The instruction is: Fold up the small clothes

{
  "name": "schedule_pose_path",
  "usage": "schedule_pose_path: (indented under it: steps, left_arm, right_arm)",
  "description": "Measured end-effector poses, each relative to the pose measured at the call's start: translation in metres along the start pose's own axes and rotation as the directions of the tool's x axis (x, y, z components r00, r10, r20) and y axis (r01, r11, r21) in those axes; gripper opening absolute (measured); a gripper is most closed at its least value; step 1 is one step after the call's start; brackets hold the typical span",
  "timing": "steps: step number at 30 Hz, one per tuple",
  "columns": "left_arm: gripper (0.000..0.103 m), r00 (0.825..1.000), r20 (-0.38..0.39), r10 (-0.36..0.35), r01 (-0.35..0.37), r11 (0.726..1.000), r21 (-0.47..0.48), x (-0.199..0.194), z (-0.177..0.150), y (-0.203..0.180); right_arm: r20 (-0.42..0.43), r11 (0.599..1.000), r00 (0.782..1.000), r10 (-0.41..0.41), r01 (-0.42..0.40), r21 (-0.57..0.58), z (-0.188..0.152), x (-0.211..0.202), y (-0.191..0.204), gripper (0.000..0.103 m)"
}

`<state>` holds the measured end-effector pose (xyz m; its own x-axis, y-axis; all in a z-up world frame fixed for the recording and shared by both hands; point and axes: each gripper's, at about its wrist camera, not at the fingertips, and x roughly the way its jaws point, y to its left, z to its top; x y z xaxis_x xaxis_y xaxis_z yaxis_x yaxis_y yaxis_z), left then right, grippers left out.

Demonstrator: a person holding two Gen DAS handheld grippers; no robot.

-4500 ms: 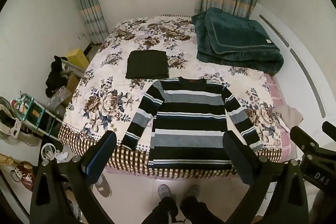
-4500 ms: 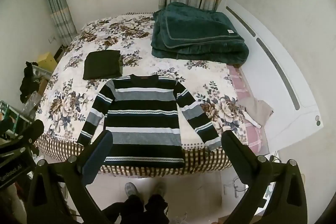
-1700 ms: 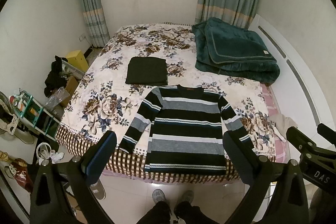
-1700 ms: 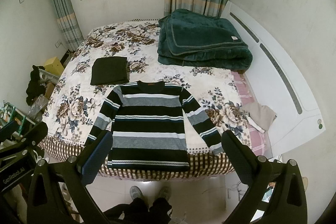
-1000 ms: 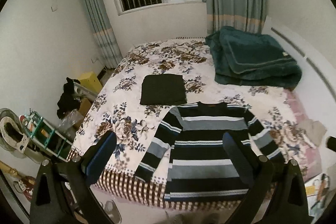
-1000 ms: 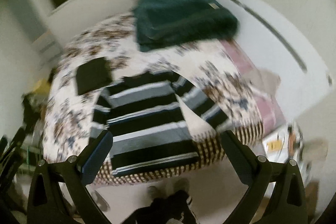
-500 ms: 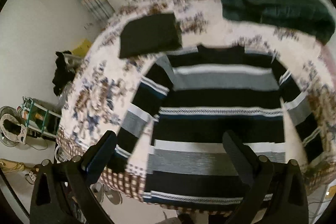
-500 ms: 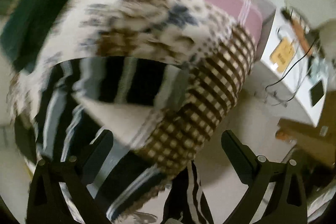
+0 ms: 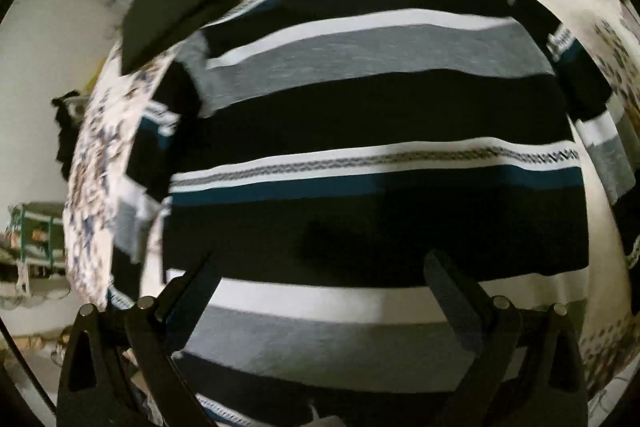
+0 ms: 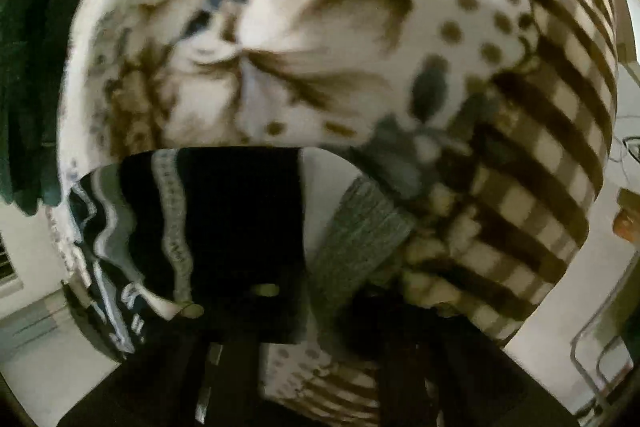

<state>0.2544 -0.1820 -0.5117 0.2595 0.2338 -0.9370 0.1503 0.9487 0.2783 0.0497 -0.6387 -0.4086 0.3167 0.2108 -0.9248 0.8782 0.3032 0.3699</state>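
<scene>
A black, grey and white striped sweater lies flat on the floral bed, filling the left wrist view. My left gripper is open just above its lower body, fingers apart. In the right wrist view the sweater's right sleeve with its grey cuff lies close below the camera. My right gripper is low over the sleeve end; its fingers are dark and blurred, so I cannot tell how the jaws stand.
A folded black garment lies beyond the sweater's left shoulder. The floral bedspread has a brown checked border at the bed edge. A dark green blanket is at the left. A cluttered shelf stands beside the bed.
Both grippers have dropped from high above the bed to close over the sweater. The left came down over the body, the right swung to the right sleeve end at the bed's edge.
</scene>
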Motion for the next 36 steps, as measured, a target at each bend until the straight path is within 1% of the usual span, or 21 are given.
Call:
schedule_pose_path:
  steps: [6, 9, 11, 12, 13, 14, 15, 16, 18, 20, 21, 22, 25, 26, 27, 28, 29, 30, 32, 34, 36]
  left_arm:
    - [0.103, 0.996, 0.052, -0.068, 0.066, 0.997, 0.043, -0.009, 0.017, -0.029]
    - [0.103, 0.994, 0.065, -0.087, 0.084, 0.996, 0.043, -0.012, 0.024, -0.038]
    - [0.103, 0.993, 0.059, -0.097, 0.095, 0.995, 0.037, -0.011, 0.027, -0.040]
    - [0.103, 0.993, 0.053, -0.104, 0.103, 0.994, 0.029, -0.011, 0.028, -0.042]
    - [0.103, 0.993, 0.051, -0.110, 0.109, 0.994, 0.025, -0.010, 0.029, -0.042]
    - [0.103, 0.992, 0.049, -0.114, 0.113, 0.993, 0.023, -0.009, 0.029, -0.042]
    - [0.103, 0.992, 0.048, -0.113, 0.112, 0.993, 0.022, -0.008, 0.028, -0.042]
    - [0.103, 0.993, 0.047, -0.112, 0.111, 0.994, 0.021, -0.006, 0.027, -0.042]
    - [0.103, 0.994, 0.033, -0.107, 0.106, 0.994, 0.020, 0.001, 0.024, -0.040]
    - [0.103, 0.995, 0.007, -0.100, 0.100, 0.995, 0.007, 0.011, 0.021, -0.037]
    - [0.103, 0.995, -0.003, -0.099, 0.099, 0.995, -0.001, 0.015, 0.019, -0.035]
    - [0.103, 0.995, -0.020, -0.096, 0.096, 0.995, -0.014, 0.021, 0.018, -0.031]
    - [0.103, 0.994, -0.051, -0.095, 0.091, 0.993, -0.070, 0.032, 0.014, -0.017]
    - [0.103, 0.994, -0.055, -0.092, 0.088, 0.993, -0.083, 0.034, 0.014, -0.013]
    - [0.103, 0.995, -0.059, -0.084, 0.078, 0.992, -0.104, 0.037, 0.013, -0.005]
    - [0.103, 0.995, -0.058, -0.078, 0.071, 0.990, -0.119, 0.039, 0.012, 0.002]
    - [0.103, 0.996, -0.056, -0.072, 0.064, 0.989, -0.133, 0.041, 0.011, 0.008]
    - [0.103, 0.996, -0.057, -0.068, 0.059, 0.988, -0.144, 0.043, 0.010, 0.014]
    - [0.103, 0.996, -0.064, -0.068, 0.056, 0.983, -0.172, 0.046, 0.009, 0.026]
    - [0.103, 0.995, -0.062, -0.082, 0.067, 0.976, -0.205, 0.049, 0.007, 0.041]
    - [0.103, 0.995, -0.053, -0.090, 0.076, 0.973, -0.220, 0.049, 0.006, 0.052]
  right_arm:
    - [0.121, 0.994, 0.993, -0.011, 0.024, -0.105, 0.029, -0.047, 0.007, 0.007]
    - [0.178, 0.988, 0.980, -0.090, 0.111, -0.107, 0.058, -0.041, 0.001, 0.010]
    - [0.165, 0.973, 0.966, -0.200, 0.216, -0.086, 0.076, -0.021, -0.012, 0.029]
    - [0.150, 0.965, 0.958, -0.246, 0.257, -0.057, 0.081, -0.011, -0.022, 0.046]
    - [0.149, 0.968, 0.959, -0.243, 0.249, -0.021, 0.083, -0.008, -0.030, 0.048]
    - [0.143, 0.977, 0.966, -0.214, 0.214, 0.019, 0.082, -0.003, -0.041, 0.048]
    - [0.129, 0.984, 0.976, -0.178, 0.173, 0.052, 0.081, 0.002, -0.044, 0.055]
    - [0.114, 0.988, 0.984, -0.134, 0.124, 0.095, 0.078, 0.008, -0.053, 0.065]
    - [0.091, 0.979, 0.996, 0.006, -0.024, 0.204, 0.070, 0.030, -0.072, 0.068]
    - [0.072, 0.940, 0.988, 0.139, -0.155, 0.305, 0.066, 0.057, -0.082, 0.069]
    - [0.095, 0.917, 0.978, 0.184, -0.206, 0.342, 0.066, 0.071, -0.088, 0.071]
    - [0.131, 0.897, 0.970, 0.205, -0.240, 0.372, 0.068, 0.083, -0.092, 0.071]
    - [0.219, 0.861, 0.955, 0.200, -0.278, 0.427, 0.075, 0.117, -0.093, 0.072]
    - [0.261, 0.849, 0.947, 0.189, -0.291, 0.441, 0.076, 0.124, -0.094, 0.070]
    - [0.314, 0.844, 0.931, 0.185, -0.314, 0.434, 0.078, 0.127, -0.089, 0.048]
    - [0.329, 0.854, 0.929, 0.169, -0.305, 0.421, 0.081, 0.129, -0.082, 0.008]
    - [0.338, 0.860, 0.927, 0.160, -0.299, 0.414, 0.085, 0.128, -0.075, 0.008]
    - [0.366, 0.861, 0.918, 0.155, -0.307, 0.405, 0.089, 0.125, -0.073, 0.008]
    - [0.398, 0.888, 0.905, 0.147, -0.298, 0.350, 0.097, 0.108, -0.061, 0.008]
    - [0.395, 0.924, 0.909, 0.136, -0.260, 0.280, 0.110, 0.104, -0.046, 0.008]
    - [0.381, 0.958, 0.915, 0.132, -0.216, 0.187, 0.115, 0.104, -0.014, 0.008]
